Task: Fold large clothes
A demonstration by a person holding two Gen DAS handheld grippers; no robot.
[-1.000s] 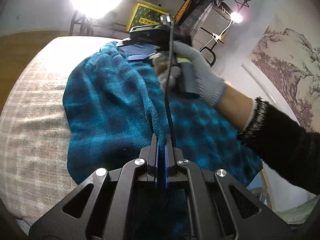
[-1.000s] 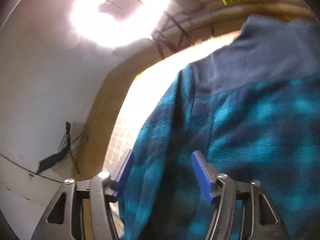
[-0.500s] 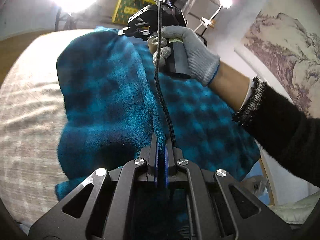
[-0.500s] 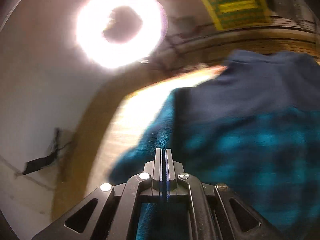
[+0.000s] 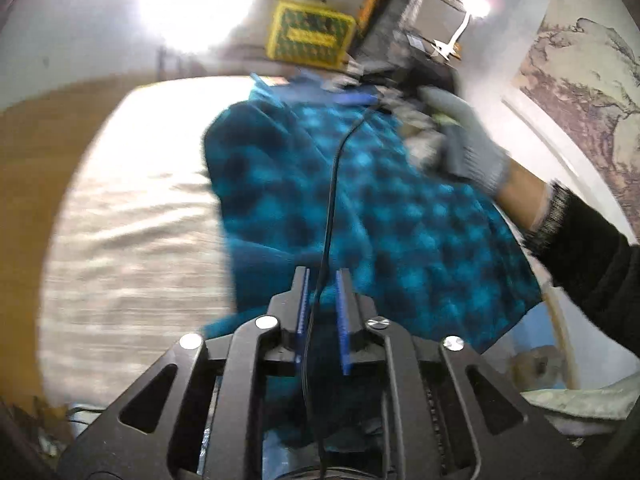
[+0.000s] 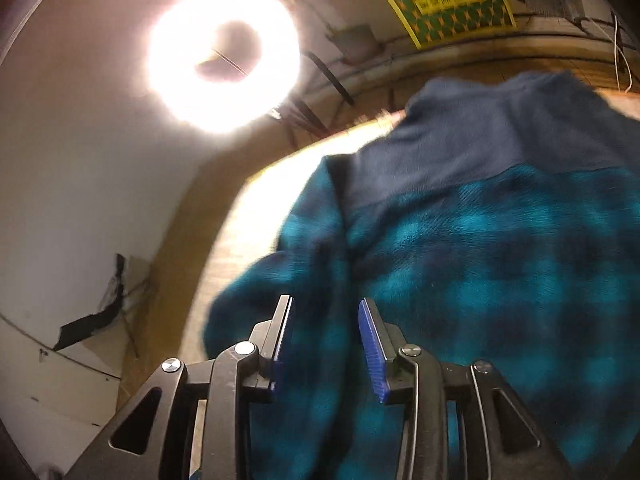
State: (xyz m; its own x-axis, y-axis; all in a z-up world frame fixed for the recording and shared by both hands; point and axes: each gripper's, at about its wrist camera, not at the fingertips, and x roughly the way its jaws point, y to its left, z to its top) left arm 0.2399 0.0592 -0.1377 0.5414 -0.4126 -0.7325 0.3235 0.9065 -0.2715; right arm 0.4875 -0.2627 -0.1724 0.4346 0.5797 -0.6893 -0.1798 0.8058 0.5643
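Fleece garment [image 5: 400, 216], one, teal plaid with a navy yoke, lying on one pale bedspread [image 5: 132, 216]. Left gripper [image 5: 322, 276] and right gripper [image 6: 326, 312] both released, jaws having just been opening; no pad presses the cloth. One gloved hand [image 5: 468, 148] carries the right gripper.

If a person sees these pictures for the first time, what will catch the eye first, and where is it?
First the teal checked fleece garment, spread over the pale bed cover and filling the middle of both views. Next the glaring ring light, upper left in the right wrist view. Then the grey-gloved hand at the garment's far edge, on the right of the left wrist view.
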